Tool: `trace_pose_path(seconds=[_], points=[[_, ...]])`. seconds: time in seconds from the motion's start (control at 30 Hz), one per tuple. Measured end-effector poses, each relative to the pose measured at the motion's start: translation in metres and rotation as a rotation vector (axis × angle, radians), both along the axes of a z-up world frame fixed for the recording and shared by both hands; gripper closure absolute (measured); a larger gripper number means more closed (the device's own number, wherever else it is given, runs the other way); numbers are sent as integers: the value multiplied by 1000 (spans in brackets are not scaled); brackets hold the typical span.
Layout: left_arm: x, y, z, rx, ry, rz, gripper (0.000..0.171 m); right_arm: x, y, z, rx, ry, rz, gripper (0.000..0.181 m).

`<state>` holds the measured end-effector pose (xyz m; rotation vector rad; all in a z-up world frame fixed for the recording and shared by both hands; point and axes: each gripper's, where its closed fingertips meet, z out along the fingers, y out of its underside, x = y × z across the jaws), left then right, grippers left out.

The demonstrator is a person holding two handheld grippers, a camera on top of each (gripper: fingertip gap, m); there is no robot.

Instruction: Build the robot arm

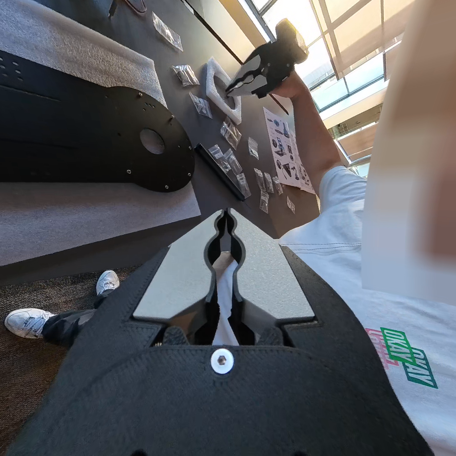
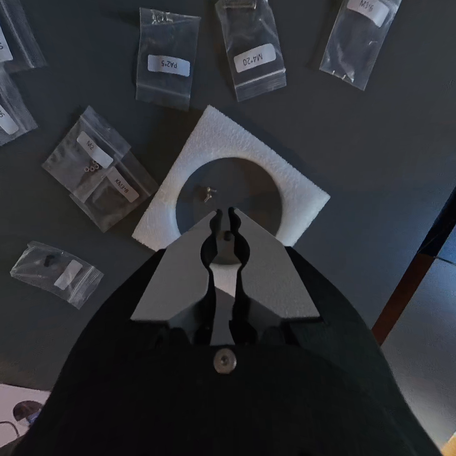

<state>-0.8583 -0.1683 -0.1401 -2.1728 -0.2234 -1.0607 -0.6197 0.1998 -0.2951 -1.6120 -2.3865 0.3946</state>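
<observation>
In the right wrist view my right gripper (image 2: 224, 211) points down into the round hole of a white foam square (image 2: 237, 145) on the dark table. Its jaws stand a narrow gap apart. A small black part (image 2: 227, 236) shows in that gap; I cannot tell whether it is gripped or lies on the table. Two small silver screws (image 2: 208, 193) lie inside the hole just beyond the tips. My left gripper (image 1: 226, 212) is shut and empty, held off the table's edge near the person's white shirt. It sees the right gripper (image 1: 229, 92) over the foam square (image 1: 212, 74).
Several small clear labelled bags (image 2: 167, 61) of hardware lie around the foam. A large black plate (image 1: 98, 138) with holes rests on grey foam sheet (image 1: 74, 217). A black bar (image 1: 217, 170) and a printed sheet (image 1: 283, 148) lie on the table. The table edge (image 2: 419, 259) is at the right. Spacing between my two grippers at the tips: around 45 cm. The left gripper is farther from the white foam square (image 2: 237, 145), some 45 cm, than the right, some 5 cm. It is also in sight in the left wrist view (image 1: 212, 84).
</observation>
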Motion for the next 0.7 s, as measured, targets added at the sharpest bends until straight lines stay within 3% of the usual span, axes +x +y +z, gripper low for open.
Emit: trace_pose_path(seconds=[0.23, 0.47, 0.7], points=[[3, 2, -2, 3, -29, -4, 171, 0, -21, -1, -103, 17, -125, 173], [1, 6, -4, 8, -57, -3, 171, -3, -15, -9, -80, 61, -243, 170], [-5, 8, -9, 8, -64, 4, 171, -6, -18, -10, -77, 106, -261, 178]])
